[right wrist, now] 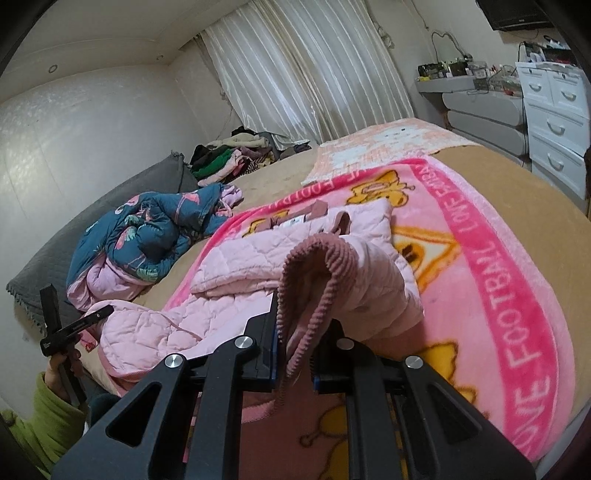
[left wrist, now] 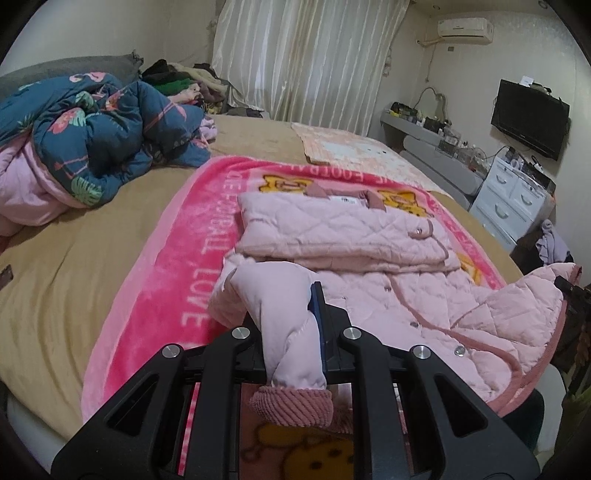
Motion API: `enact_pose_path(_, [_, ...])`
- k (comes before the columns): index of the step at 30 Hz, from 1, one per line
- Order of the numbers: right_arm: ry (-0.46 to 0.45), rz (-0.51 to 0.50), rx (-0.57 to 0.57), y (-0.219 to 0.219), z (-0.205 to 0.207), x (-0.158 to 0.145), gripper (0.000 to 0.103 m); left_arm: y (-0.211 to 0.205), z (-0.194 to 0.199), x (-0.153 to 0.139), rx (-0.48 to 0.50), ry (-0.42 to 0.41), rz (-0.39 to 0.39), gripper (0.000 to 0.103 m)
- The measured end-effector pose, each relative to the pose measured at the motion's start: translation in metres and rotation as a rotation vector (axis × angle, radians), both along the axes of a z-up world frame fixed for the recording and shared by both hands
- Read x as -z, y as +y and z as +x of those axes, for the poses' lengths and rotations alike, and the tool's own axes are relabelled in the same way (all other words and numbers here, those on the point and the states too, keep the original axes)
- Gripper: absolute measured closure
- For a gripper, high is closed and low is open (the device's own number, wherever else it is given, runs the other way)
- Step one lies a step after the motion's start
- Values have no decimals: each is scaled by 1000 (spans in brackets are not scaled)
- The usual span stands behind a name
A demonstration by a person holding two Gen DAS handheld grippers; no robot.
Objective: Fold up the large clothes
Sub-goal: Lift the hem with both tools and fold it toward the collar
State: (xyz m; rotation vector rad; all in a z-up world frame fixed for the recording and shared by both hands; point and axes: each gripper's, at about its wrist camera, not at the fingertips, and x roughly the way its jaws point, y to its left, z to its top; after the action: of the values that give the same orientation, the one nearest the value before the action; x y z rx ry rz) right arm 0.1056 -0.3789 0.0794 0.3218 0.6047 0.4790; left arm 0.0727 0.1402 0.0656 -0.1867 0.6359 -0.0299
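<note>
Bed (left wrist: 92, 236) under a tan sheet, with a pink cartoon blanket (left wrist: 159, 280) spread across it. On the blanket lies the quilted pink jacket (left wrist: 343, 229), its upper part folded flat, its lower part raised at both near corners. Left gripper (left wrist: 295, 332): jaws clamped on a jacket sleeve end with its ribbed cuff (left wrist: 291, 406) hanging below. Right gripper (right wrist: 295, 339): jaws clamped on a ribbed jacket edge (right wrist: 314, 266). At 10 o'clock of the jacket, a bunched blue flamingo quilt (left wrist: 99, 140); at 11 o'clock, a clothes pile (left wrist: 181, 81) by the curtain (left wrist: 303, 55). At 2 o'clock, a wall television (left wrist: 528, 118) above white drawers (left wrist: 513, 199); an air conditioner (left wrist: 465, 27) near the ceiling.
</note>
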Motion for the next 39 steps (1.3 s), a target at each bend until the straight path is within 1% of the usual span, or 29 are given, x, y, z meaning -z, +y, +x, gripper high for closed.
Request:
enact_pose_path(4, [-12,12,8,0,14,-13,92,3,15,-11,-10,-8,3,94])
enact_pose_path(11, [-31,18,32,-1,40,-35,92,4,39,-32,-17,-21,32,94])
enact_pose_path(19, [-26,25,53,-2,68,-51,92,8,57,-44,-27,-28,48,94])
enact_pose_path(27, [-1,39,77,2,103,-58,92,8,93,-53,-47,-39,64,94])
enact_pose_path(31, [17,39,95,3,127,-60,92,8,114,-55,-58,-39,72,93])
enact_pose_path(36, [38,29,105,4,159,-58,92,14,143,-51,-80,-23,81,93])
enact_pose_path(39, [66,47,107,5,182,-53,92,16,159,-47,-87,-11,95,93])
